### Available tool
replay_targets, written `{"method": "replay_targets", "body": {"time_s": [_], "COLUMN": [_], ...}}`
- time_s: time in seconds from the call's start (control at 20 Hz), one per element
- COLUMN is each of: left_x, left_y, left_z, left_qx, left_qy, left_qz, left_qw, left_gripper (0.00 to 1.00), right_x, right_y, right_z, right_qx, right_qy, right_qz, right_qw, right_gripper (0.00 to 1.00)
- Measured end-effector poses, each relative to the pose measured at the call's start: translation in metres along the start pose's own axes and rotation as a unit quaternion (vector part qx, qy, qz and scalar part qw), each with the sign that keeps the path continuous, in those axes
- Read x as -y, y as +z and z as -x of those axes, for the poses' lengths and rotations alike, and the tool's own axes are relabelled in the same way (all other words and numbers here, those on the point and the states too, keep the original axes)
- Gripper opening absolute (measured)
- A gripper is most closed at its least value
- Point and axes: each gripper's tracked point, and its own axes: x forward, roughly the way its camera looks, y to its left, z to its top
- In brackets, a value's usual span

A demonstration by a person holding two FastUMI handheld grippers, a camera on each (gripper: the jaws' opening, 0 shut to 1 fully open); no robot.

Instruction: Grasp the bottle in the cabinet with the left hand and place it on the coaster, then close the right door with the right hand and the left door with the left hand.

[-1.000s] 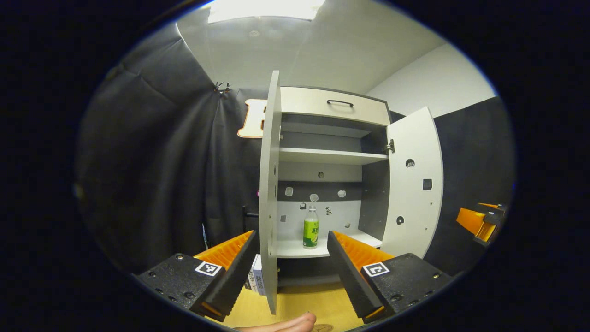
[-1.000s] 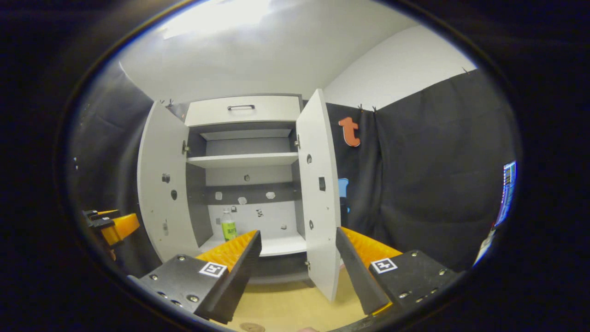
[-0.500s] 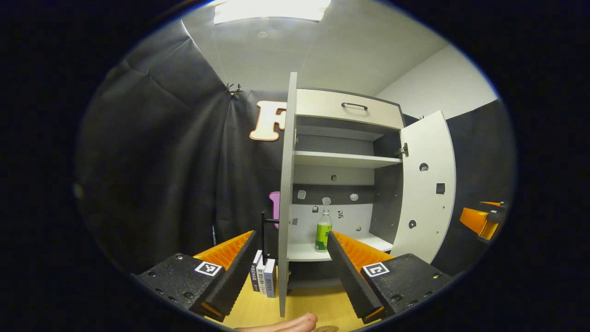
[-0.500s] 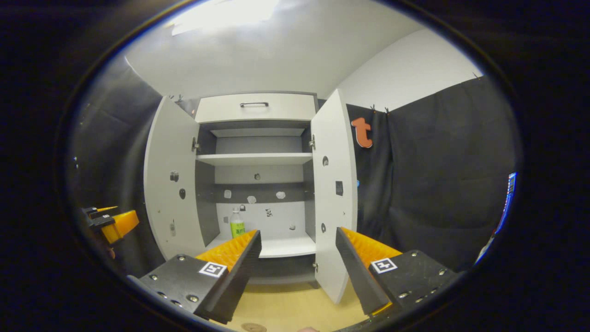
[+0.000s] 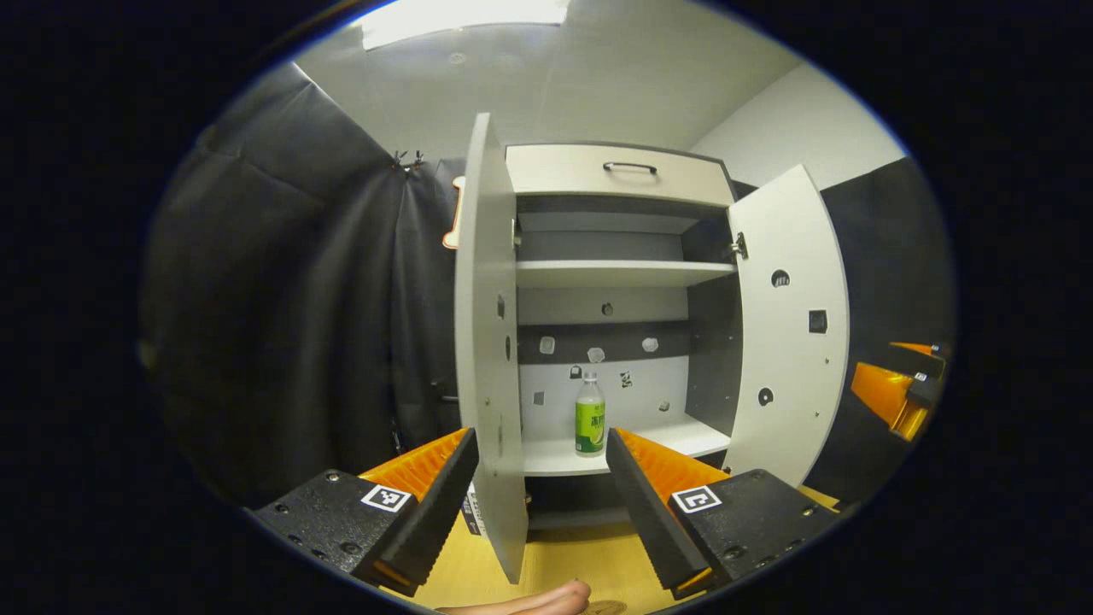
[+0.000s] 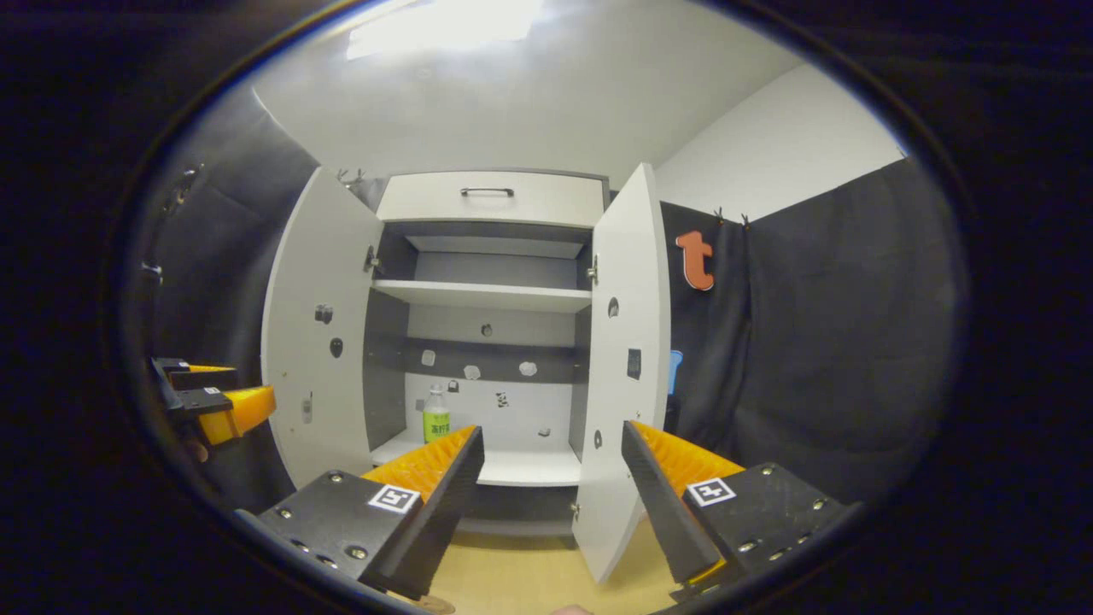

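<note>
Left gripper [image 5: 540,478] hangs in front of the cabinet [image 5: 616,175] with its fingers spread wide and nothing between them. Nearest it, the left door [image 5: 488,342] stands edge-on, cutting up through the gap between the fingers. Beyond that edge, on the cabinet's bottom shelf [image 5: 632,444], the bottle [image 5: 589,416] stands upright, its long axis vertical, ahead of the gripper and a little toward its right finger. That offset is what the reach turns on: my judgement is that the gripper should slide sideways past the door edge, toward the cabinet's middle, before going in level to take the bottle across its body. The right door [image 5: 790,325] is swung open on the cabinet's far side.

Right gripper [image 6: 552,487] waits with its fingers likewise apart and empty, the right door's [image 6: 622,359] lower edge between them. From there the bottle [image 6: 436,416] sits deeper in, toward the left door [image 6: 320,333], so the left gripper [image 6: 224,401] is the nearer tool.
</note>
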Motion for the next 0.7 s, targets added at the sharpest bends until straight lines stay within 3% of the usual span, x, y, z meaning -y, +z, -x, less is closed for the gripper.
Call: {"method": "replay_targets", "body": {"time_s": [0.1, 0.15, 0.35, 0.4, 0.45, 0.6, 0.65, 0.7], "left_x": [0.013, 0.019, 0.035, 0.041, 0.047, 0.056, 0.06, 0.062], "left_y": [-0.008, -0.008, -0.017, -0.019, -0.022, -0.031, -0.035, -0.04], "left_z": [-0.015, -0.024, -0.07, -0.085, -0.102, -0.151, -0.171, -0.189], "left_qx": [-0.011, -0.008, -0.011, -0.011, -0.014, -0.013, -0.013, -0.015], "left_qy": [0.005, 0.006, -0.001, -0.007, -0.013, -0.029, -0.031, -0.033], "left_qz": [0.008, 0.012, 0.002, 0.007, 0.014, 0.017, 0.012, 0.009], "left_qw": [1.0, 1.0, 1.0, 1.0, 1.0, 0.999, 0.999, 0.999], "left_gripper": [0.95, 0.95, 0.91, 0.95, 0.91, 0.95, 0.95, 0.95], "right_x": [0.006, 0.008, 0.013, 0.013, 0.014, 0.01, 0.006, 0.004], "right_y": [-0.002, -0.002, -0.012, -0.013, -0.013, -0.013, -0.013, -0.017], "right_z": [-0.01, -0.013, -0.034, -0.042, -0.049, -0.071, -0.078, -0.084], "right_qx": [0.005, 0.008, 0.003, 0.002, 0.003, 0.004, 0.005, 0.001], "right_qy": [0.011, 0.018, 0.029, 0.029, 0.026, 0.024, 0.029, 0.03], "right_qz": [0.002, 0.004, -0.007, -0.012, -0.017, -0.027, -0.028, -0.031], "right_qw": [1.0, 1.0, 1.0, 0.999, 1.0, 0.999, 0.999, 0.999], "right_gripper": [0.98, 0.93, 0.98, 0.98, 0.98, 0.98, 0.93, 0.98]}}
